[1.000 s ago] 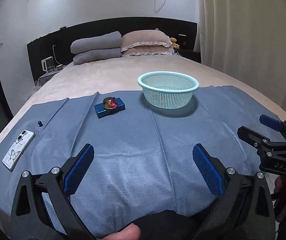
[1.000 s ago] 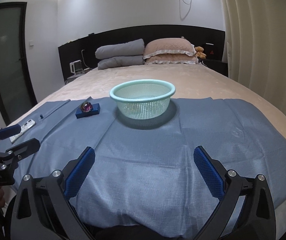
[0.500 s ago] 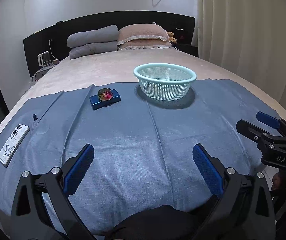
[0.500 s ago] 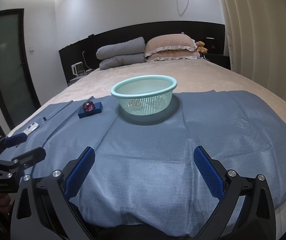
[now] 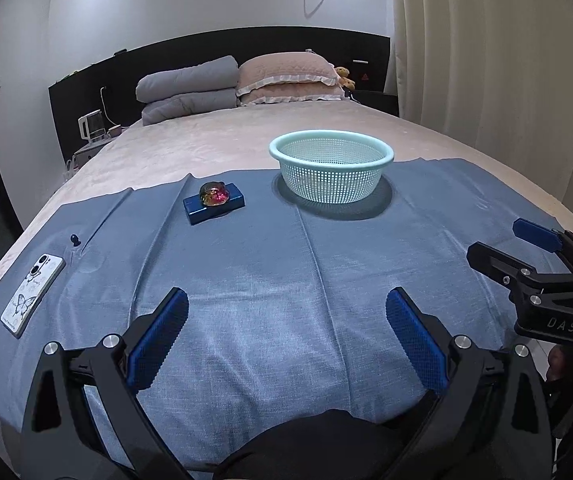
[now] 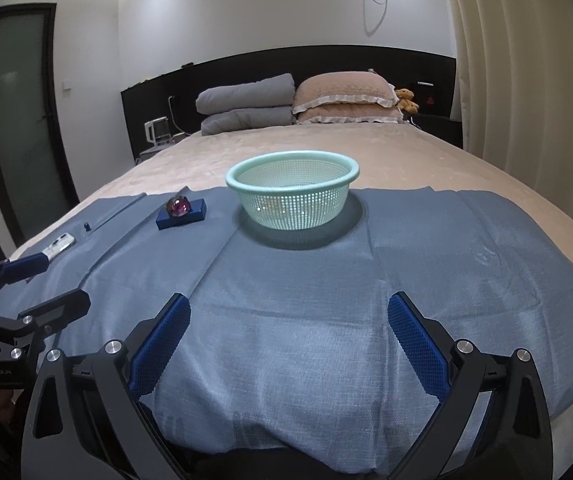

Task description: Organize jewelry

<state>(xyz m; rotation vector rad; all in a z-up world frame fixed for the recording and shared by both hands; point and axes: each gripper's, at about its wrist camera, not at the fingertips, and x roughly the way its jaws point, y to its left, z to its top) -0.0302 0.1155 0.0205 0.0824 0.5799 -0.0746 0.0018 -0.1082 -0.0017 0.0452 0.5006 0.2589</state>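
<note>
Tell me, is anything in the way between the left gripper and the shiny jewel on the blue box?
Nothing visible. Only bare blue cloth lies between the open left gripper and the jewel on its blue box. The basket sits off to the right.

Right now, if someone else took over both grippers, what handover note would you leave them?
Left gripper: open, empty, low over the near edge of the blue cloth.
Right gripper: open, empty, beside it, same height.
Things: iridescent jewel sits on the small blue box, left of the mint basket. A small dark stud lies near the phone at far left.
Done: nothing gripped; whether the basket holds anything I cannot tell.
Left: likely pick up the jewel and stud and sort them.
</note>
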